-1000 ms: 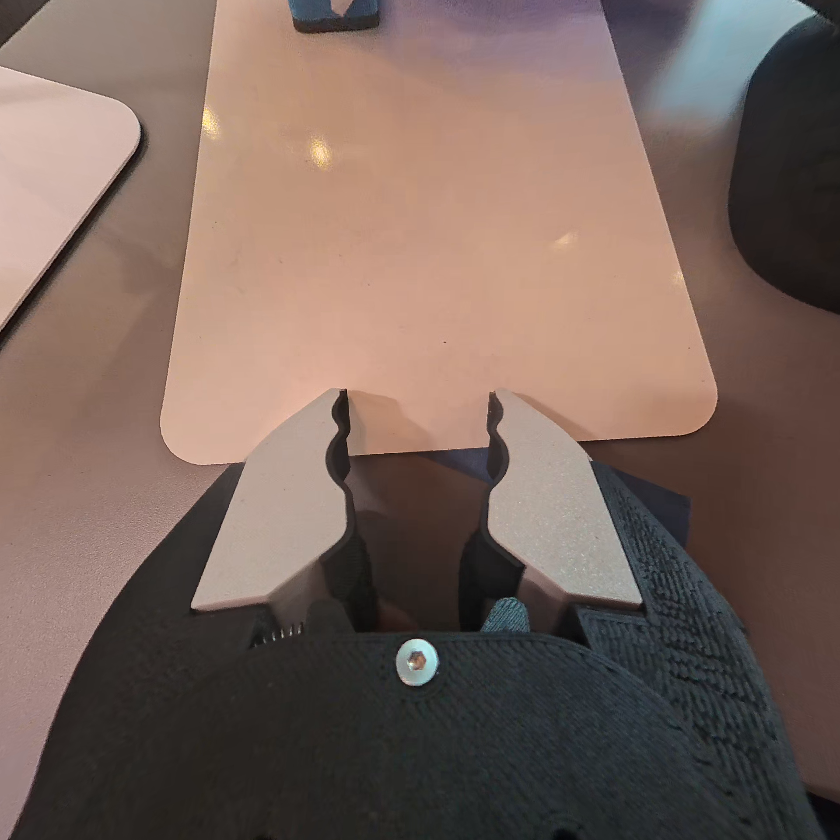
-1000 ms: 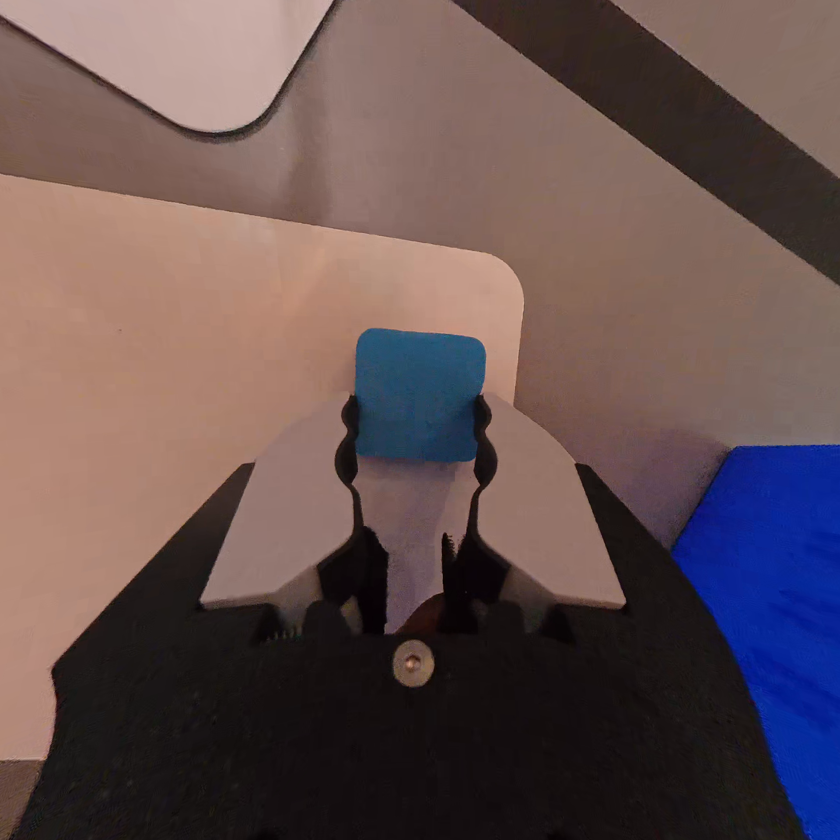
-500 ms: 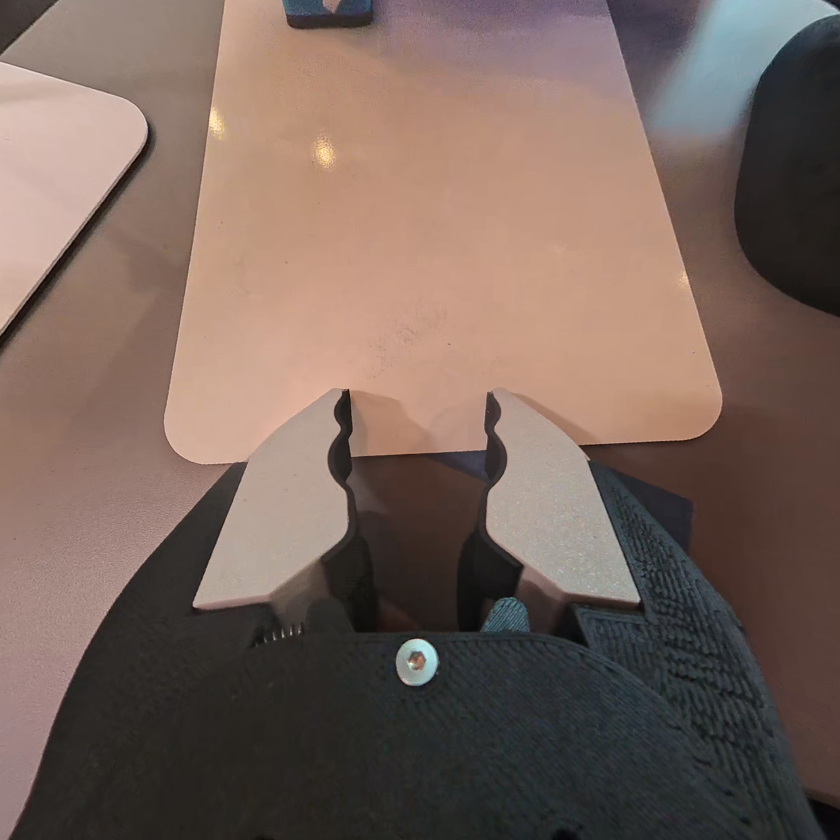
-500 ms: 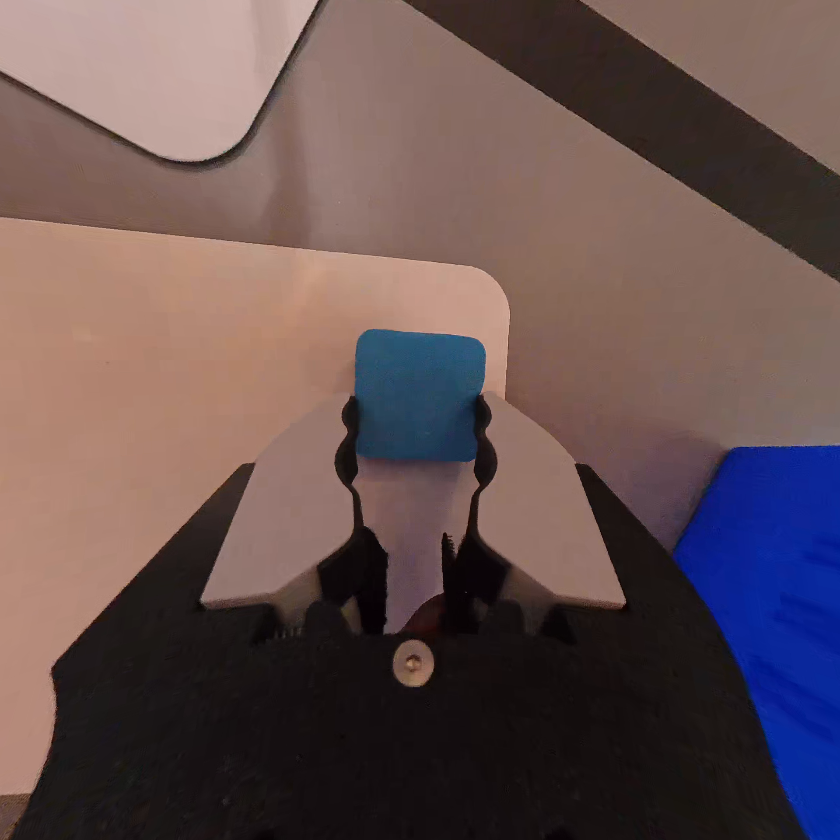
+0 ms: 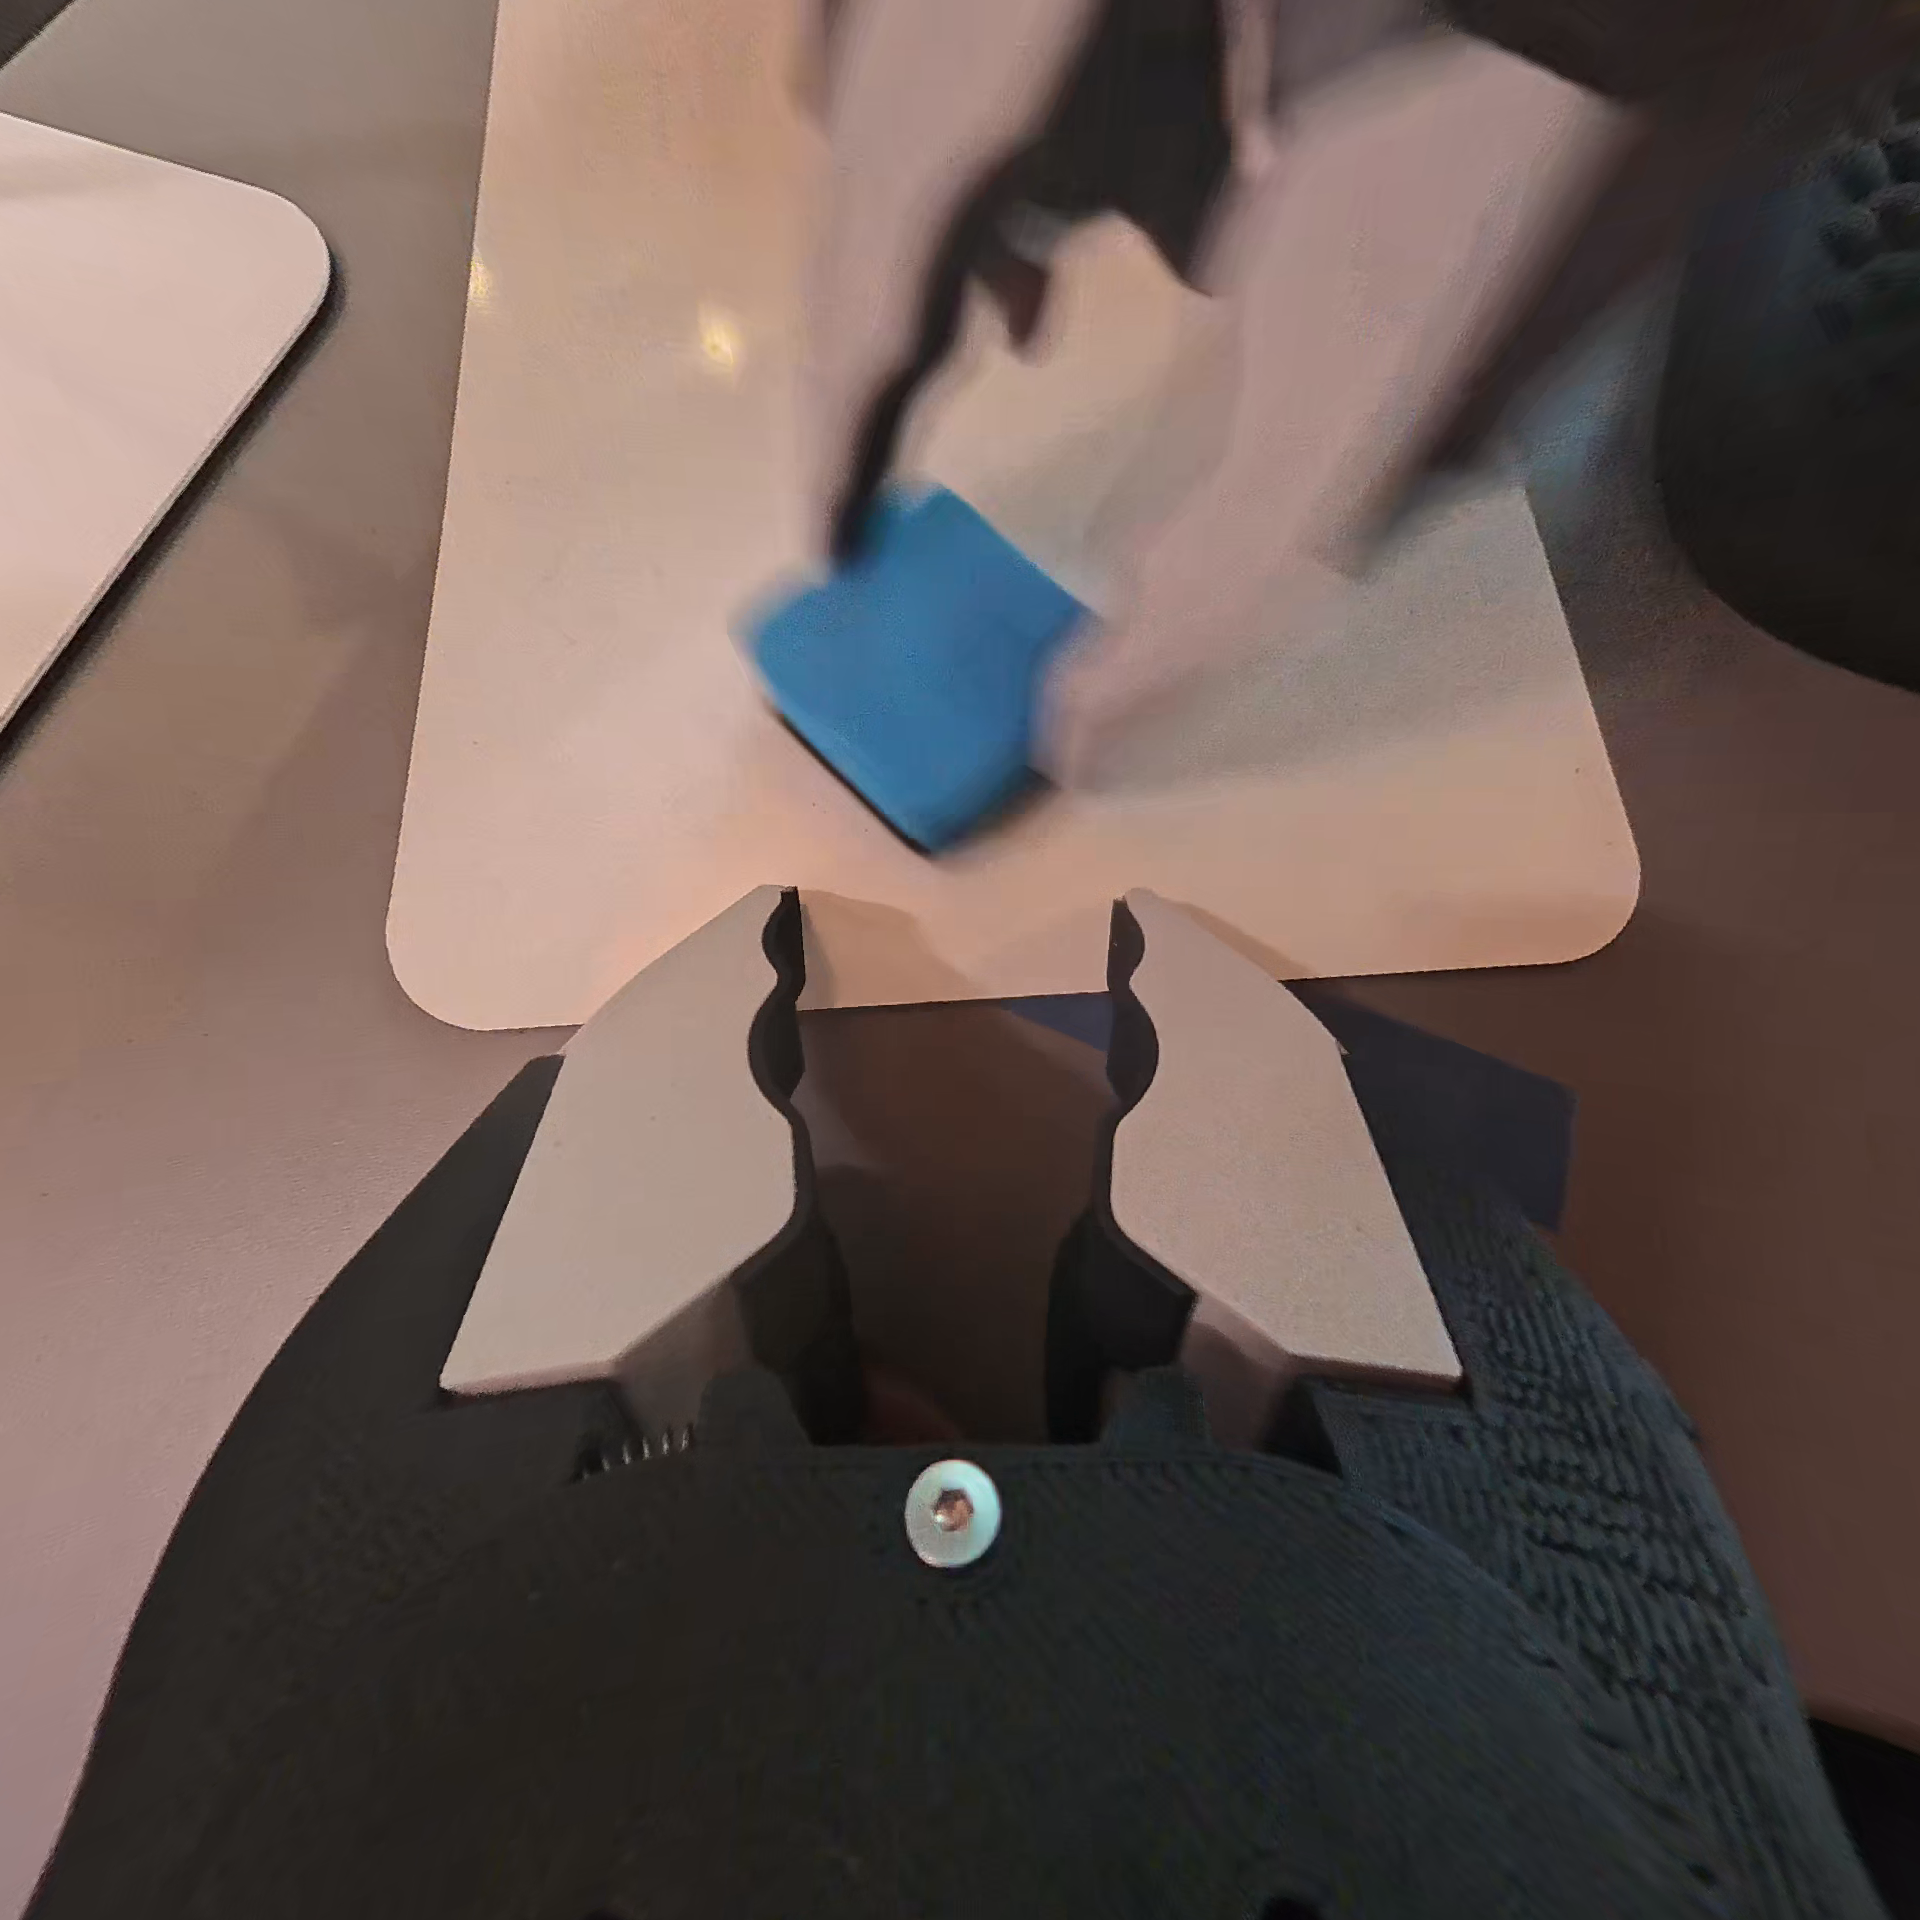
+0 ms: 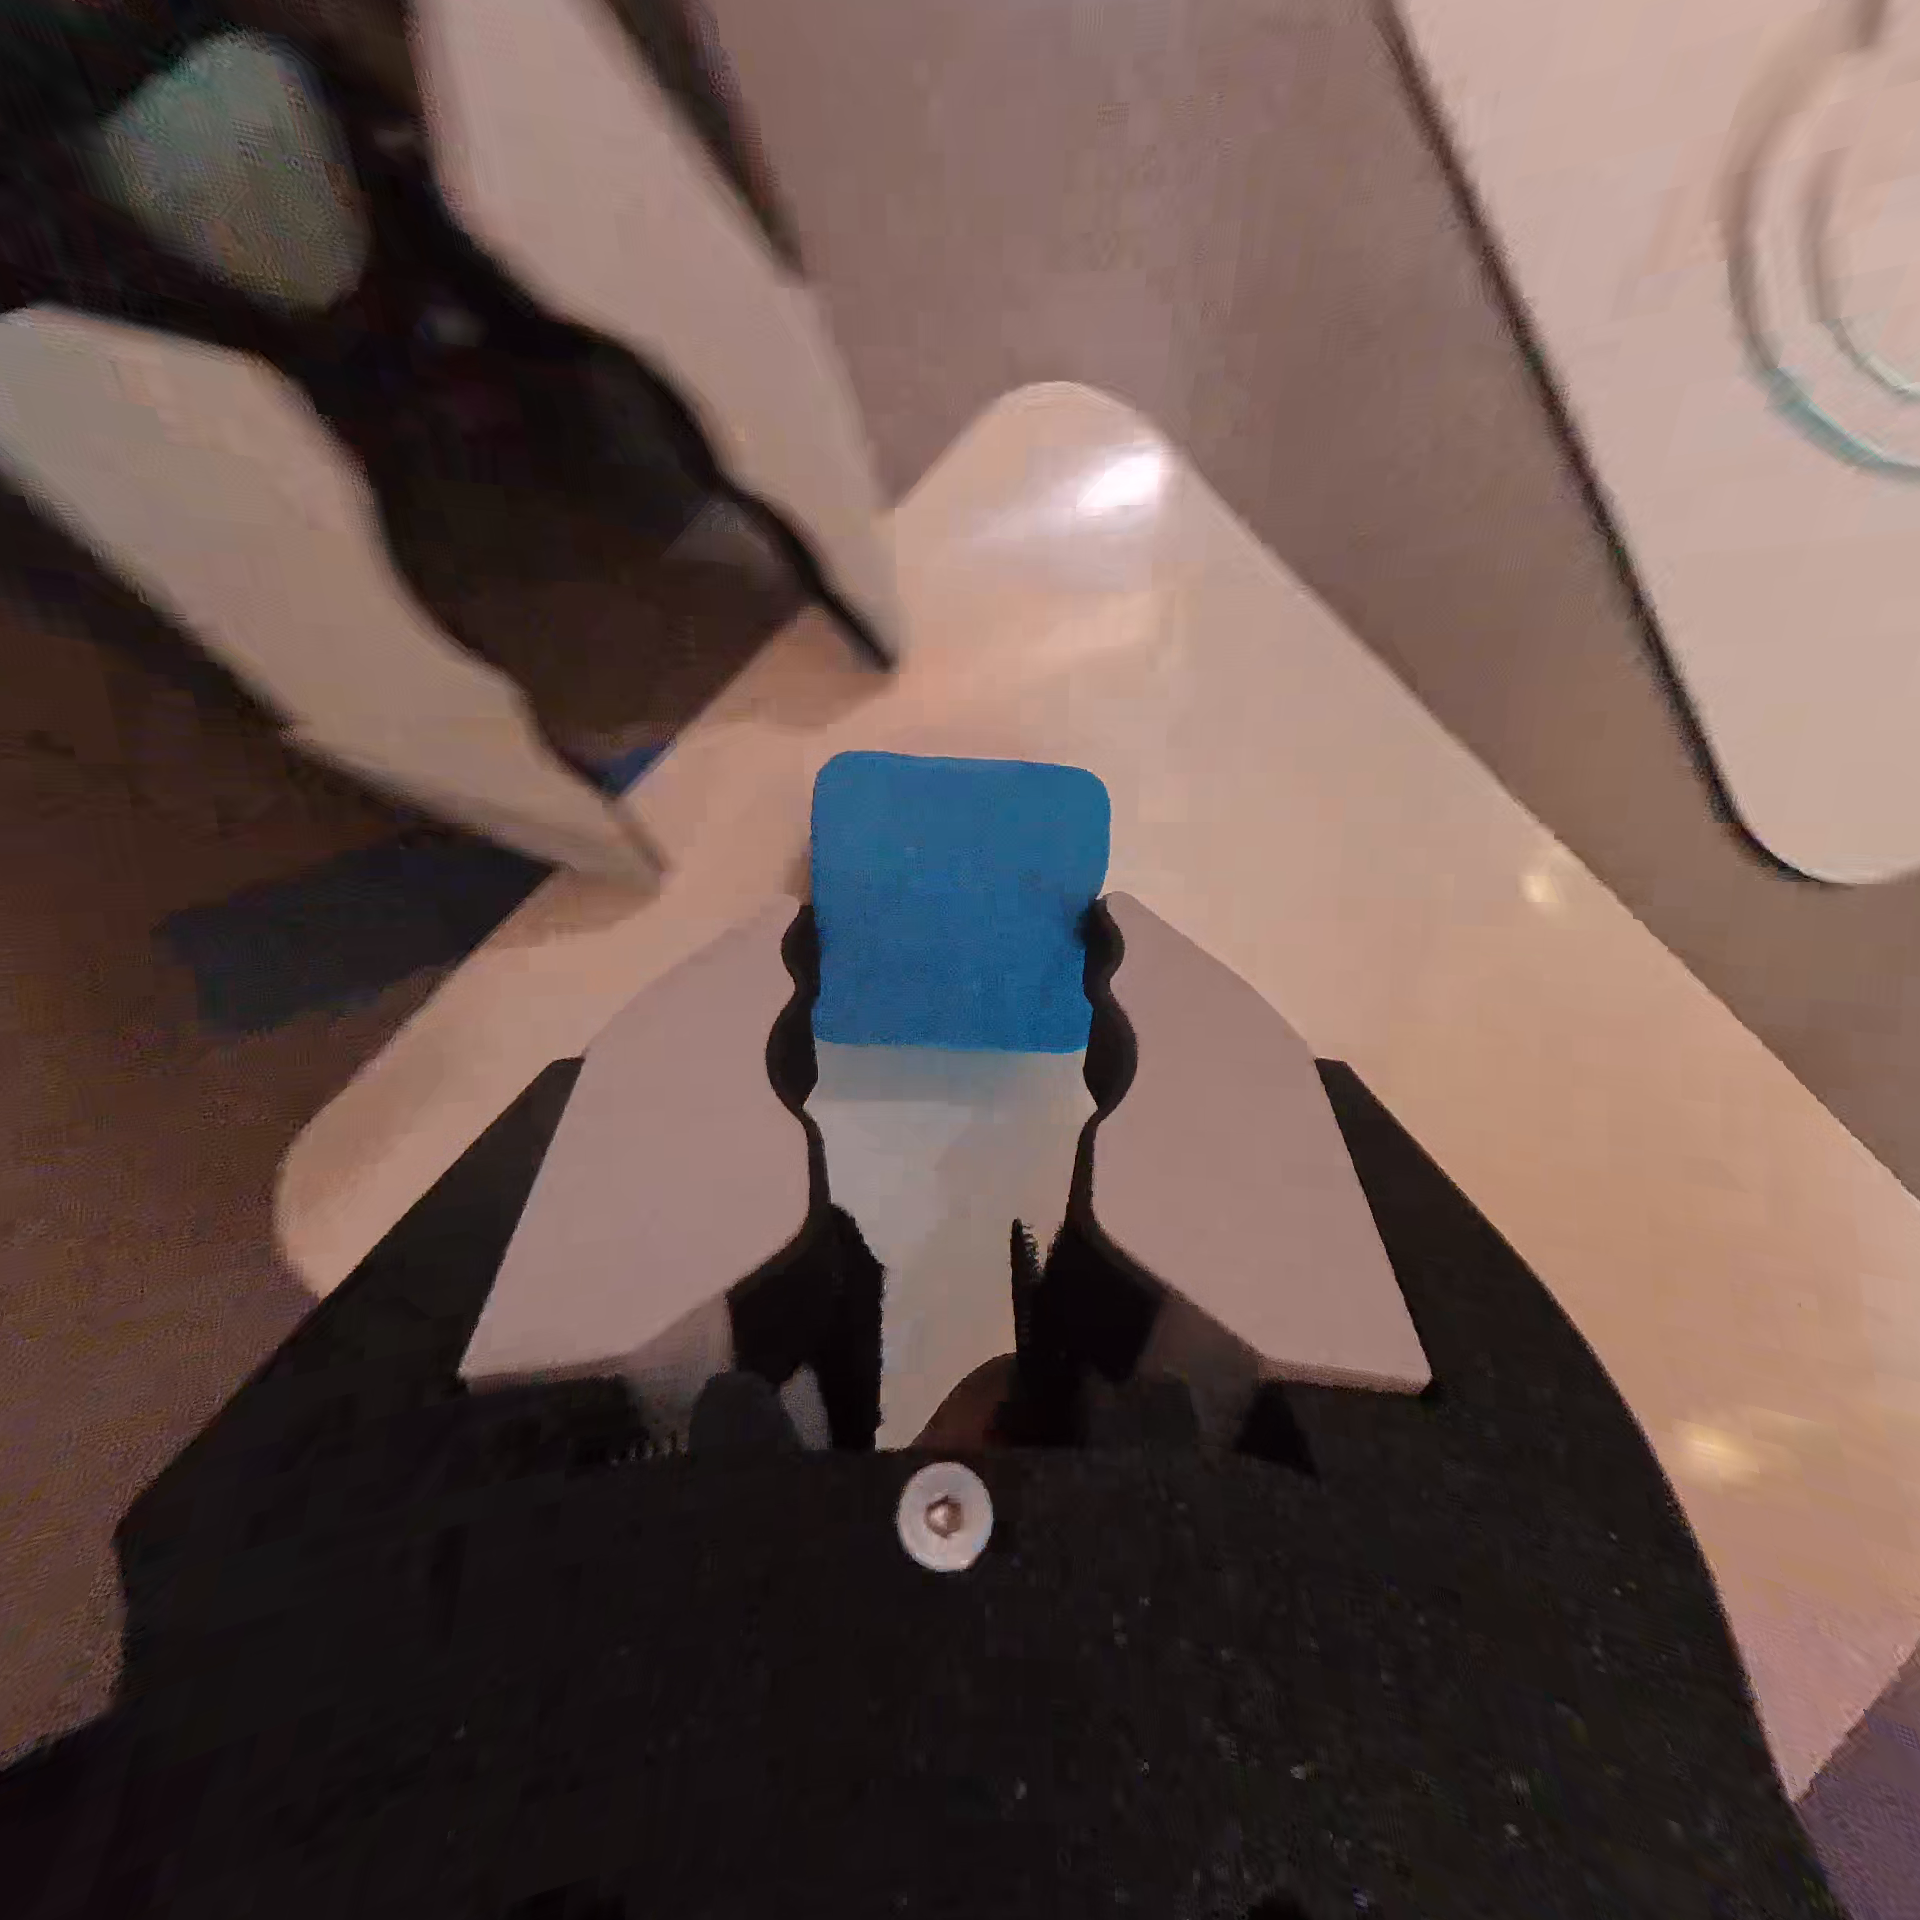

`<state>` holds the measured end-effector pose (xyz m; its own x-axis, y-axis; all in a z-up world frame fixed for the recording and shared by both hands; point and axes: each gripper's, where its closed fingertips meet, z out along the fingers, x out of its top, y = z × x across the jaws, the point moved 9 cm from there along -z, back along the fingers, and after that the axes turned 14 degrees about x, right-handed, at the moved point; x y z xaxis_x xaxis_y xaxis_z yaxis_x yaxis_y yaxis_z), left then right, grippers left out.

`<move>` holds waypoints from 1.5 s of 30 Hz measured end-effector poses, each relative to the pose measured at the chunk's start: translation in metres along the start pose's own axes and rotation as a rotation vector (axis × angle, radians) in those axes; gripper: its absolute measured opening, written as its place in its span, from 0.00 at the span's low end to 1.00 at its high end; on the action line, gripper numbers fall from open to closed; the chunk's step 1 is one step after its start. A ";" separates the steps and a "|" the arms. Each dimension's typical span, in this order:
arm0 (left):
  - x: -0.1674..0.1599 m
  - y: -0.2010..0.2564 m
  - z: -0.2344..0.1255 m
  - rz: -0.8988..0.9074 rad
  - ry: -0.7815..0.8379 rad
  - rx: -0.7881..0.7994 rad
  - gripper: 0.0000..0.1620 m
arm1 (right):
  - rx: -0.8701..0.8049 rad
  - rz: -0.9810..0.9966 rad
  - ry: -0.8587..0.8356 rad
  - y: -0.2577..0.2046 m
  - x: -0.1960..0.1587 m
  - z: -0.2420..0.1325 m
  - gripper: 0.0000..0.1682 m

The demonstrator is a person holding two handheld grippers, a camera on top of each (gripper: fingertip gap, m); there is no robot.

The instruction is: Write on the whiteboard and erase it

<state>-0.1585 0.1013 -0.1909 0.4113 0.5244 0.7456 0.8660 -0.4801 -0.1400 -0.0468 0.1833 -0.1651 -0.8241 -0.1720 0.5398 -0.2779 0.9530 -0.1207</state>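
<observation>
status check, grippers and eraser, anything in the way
Right gripper shut on blue eraser, eraser on whiteboard. Left gripper open, empty, at the board's near edge. Nothing in the eraser's way.

You're at an indoor desk or meeting table, likely office-like: smooth grey-brown tabletop (image 5: 208, 1143), flat rounded-corner whiteboard (image 5: 623, 623), a second white board (image 5: 125, 343) beside it, ceiling-light glints on the gloss.
</observation>
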 end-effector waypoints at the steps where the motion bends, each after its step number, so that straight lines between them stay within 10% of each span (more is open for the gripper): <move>1: 0.000 0.000 0.000 0.001 0.000 -0.003 0.36 | 0.021 -0.060 -0.043 -0.019 0.000 0.001 0.30; 8: 0.000 0.004 -0.001 0.023 0.008 -0.020 0.31 | -0.146 0.182 -0.019 0.102 -0.007 -0.021 0.30; 13: 0.000 0.003 -0.001 0.011 0.005 -0.014 0.31 | -0.084 0.074 0.019 0.026 -0.006 -0.007 0.30; 17: 0.000 0.002 -0.001 0.008 0.005 -0.012 0.30 | -0.077 0.088 -0.012 -0.040 -0.061 -0.034 0.30; 22: 0.000 0.004 -0.001 0.020 0.008 -0.016 0.29 | -0.449 0.598 0.037 0.053 -0.159 -0.110 0.30; 30: 0.000 0.003 -0.001 0.014 0.007 -0.013 0.29 | -0.112 0.151 0.034 -0.064 -0.066 -0.033 0.30; 37: 0.000 0.003 -0.001 0.019 0.008 -0.013 0.29 | -0.404 0.600 0.083 0.098 -0.135 -0.100 0.30; 42: 0.000 0.003 -0.001 0.012 0.007 -0.015 0.29 | -0.138 0.149 0.032 0.034 -0.024 -0.020 0.30; 45: 0.000 0.003 0.000 0.013 0.007 -0.015 0.29 | -0.141 0.172 0.048 0.069 -0.023 -0.023 0.30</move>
<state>-0.1559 0.0998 -0.1906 0.4205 0.5134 0.7481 0.8563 -0.4971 -0.1402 -0.0355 0.2594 -0.1666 -0.8278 0.0049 0.5610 -0.0609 0.9933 -0.0986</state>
